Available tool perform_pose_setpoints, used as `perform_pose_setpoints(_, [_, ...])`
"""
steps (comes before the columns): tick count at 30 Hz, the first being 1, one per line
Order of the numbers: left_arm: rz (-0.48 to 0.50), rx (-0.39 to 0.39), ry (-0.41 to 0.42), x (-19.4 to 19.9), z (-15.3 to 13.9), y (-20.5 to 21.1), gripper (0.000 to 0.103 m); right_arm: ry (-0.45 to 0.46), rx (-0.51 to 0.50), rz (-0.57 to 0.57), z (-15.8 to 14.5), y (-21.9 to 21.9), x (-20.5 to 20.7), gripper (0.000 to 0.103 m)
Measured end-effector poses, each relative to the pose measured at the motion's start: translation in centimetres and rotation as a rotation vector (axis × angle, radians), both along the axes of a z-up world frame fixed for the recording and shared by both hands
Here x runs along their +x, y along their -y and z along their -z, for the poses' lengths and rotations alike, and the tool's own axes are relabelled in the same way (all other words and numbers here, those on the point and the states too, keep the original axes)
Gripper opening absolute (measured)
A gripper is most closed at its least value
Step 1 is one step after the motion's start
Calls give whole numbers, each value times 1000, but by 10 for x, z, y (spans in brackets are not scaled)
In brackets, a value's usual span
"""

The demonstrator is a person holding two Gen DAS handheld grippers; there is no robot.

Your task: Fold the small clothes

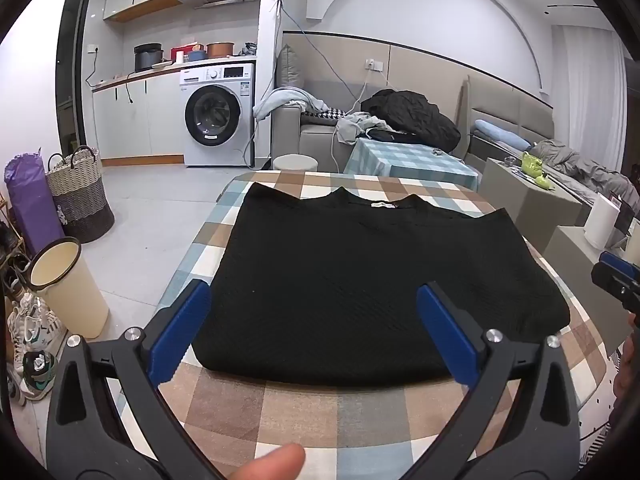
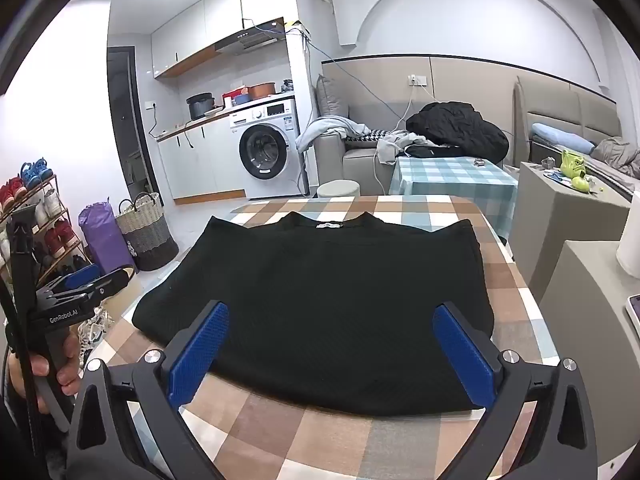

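A bin [image 1: 68, 288] and a basket [image 1: 80, 192] stand on the floor, contents unseen. Both the left gripper [image 1: 312, 320] and the right gripper [image 2: 332, 344] hover released over the near edge of the sweater [image 1: 368, 280] on the table [image 1: 320, 420].

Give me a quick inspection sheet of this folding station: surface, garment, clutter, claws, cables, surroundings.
Surface: checked tablecloth over the table.
Job's things: black top lying flat, sleeves folded in, collar label at the far edge.
Clutter: nothing seen on the tablecloth besides the top.
Grippers: left claw and right claw both open, hovering at the near hem, holding nothing.
Cables: a cable hangs from the wall socket down to the sofa.
Surroundings: washing machine, woven basket, cream bin, shoe rack.
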State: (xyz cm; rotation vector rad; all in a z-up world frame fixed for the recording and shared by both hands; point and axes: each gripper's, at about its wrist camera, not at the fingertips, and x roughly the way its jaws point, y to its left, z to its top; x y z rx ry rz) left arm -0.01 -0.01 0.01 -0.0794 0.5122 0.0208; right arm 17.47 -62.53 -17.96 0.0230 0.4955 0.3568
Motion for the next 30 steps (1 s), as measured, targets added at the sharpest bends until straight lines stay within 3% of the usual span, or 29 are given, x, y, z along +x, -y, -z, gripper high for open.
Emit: perform_pose_setpoints(30, [-3,-8,24,-9,-5,2,102,7,-13,8,1,1,-1,103])
